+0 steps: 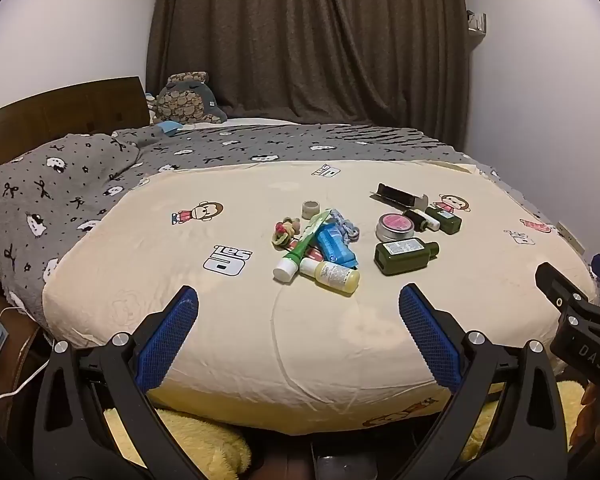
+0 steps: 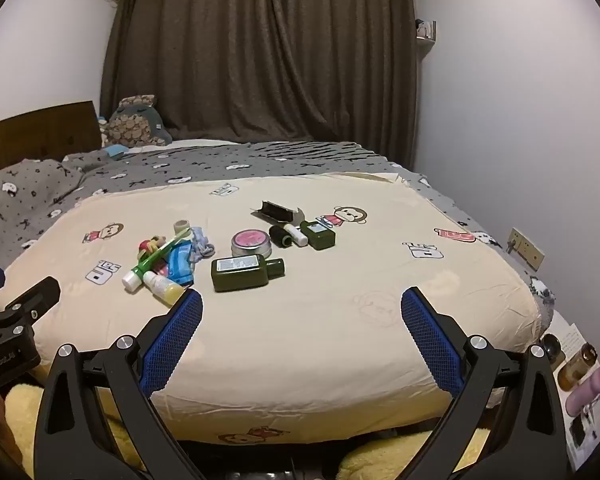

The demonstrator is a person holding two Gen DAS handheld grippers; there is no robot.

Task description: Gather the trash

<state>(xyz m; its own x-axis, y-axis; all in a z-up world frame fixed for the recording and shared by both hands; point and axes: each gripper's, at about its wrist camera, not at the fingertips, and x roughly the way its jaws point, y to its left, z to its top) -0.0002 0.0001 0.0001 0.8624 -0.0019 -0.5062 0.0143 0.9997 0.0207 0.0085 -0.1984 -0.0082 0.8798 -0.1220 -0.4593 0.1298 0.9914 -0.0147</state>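
Observation:
Trash lies scattered on the cream bedspread point(image 1: 228, 320). One heap holds a green tube point(image 1: 300, 246), a blue pack point(image 1: 334, 242), a yellow bottle point(image 1: 334, 276) and hair ties point(image 1: 286, 230). To its right lie a dark green bottle point(image 1: 404, 256), a pink-lidded tin point(image 1: 394, 226), two small bottles point(image 1: 444, 218) and a black box point(image 1: 400, 196). My left gripper point(image 1: 298, 300) is open and hovers short of the heap. My right gripper point(image 2: 302, 300) is open too, near the bed's front edge, with the dark green bottle point(image 2: 242, 272) ahead to its left. Nothing is between either pair of fingers.
A grey patterned blanket point(image 1: 60, 184) covers the far and left side of the bed, with a plush toy point(image 1: 188, 100) by the wooden headboard point(image 1: 60, 108). Brown curtains point(image 1: 312, 40) hang behind. Bottles point(image 2: 588, 376) stand on the floor at right. Yellow plush fabric point(image 1: 204, 440) lies below the bed's edge.

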